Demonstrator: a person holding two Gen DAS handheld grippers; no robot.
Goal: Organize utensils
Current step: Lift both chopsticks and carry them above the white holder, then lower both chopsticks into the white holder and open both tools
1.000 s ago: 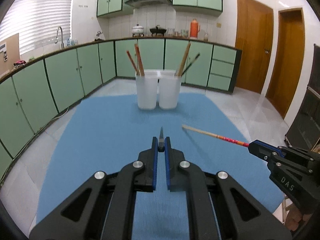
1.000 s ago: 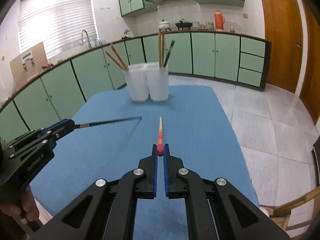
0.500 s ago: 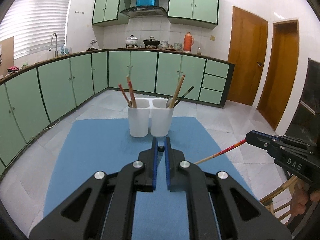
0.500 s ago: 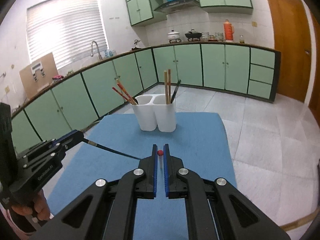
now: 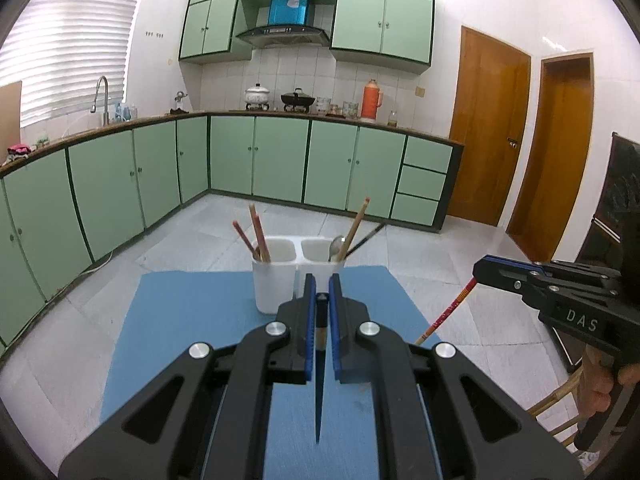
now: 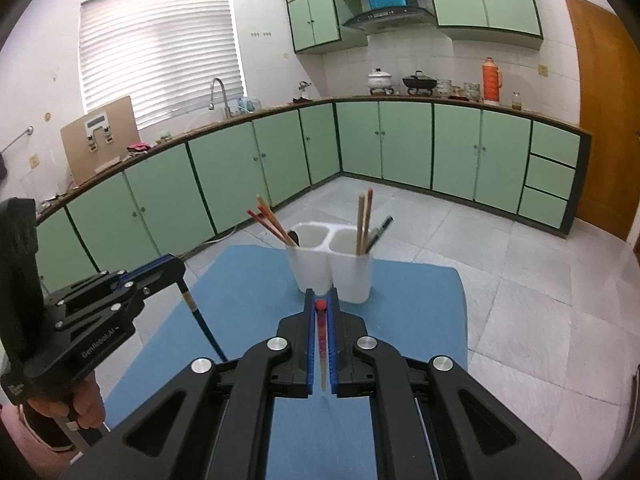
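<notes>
A white two-compartment holder [image 5: 298, 276] [image 6: 330, 266] stands at the far end of the blue mat [image 5: 192, 320] [image 6: 412, 312]. Its left cup holds red-brown chopsticks; its right cup holds wooden chopsticks, a dark one and a spoon. My left gripper [image 5: 319, 286] [image 6: 178, 270] is shut on a black chopstick [image 5: 319, 400] [image 6: 204, 324] that hangs tip-down above the mat. My right gripper [image 6: 320, 304] [image 5: 478, 272] is shut on a red-and-wood chopstick [image 6: 321, 344] [image 5: 446, 312], also hanging tip-down. Both grippers hover short of the holder.
Green cabinets and a counter [image 5: 280, 116] with pots and a thermos curve round the room behind the table. Tiled floor [image 6: 540, 300] lies beyond the mat's edges. Two brown doors [image 5: 486, 128] stand at the right. A bamboo chair [image 5: 556, 400] shows at the lower right.
Both grippers have risen off the mat with their chopsticks. Each chopstick has swung from pointing forward to hanging tip-down. The holder now sits lower in both views.
</notes>
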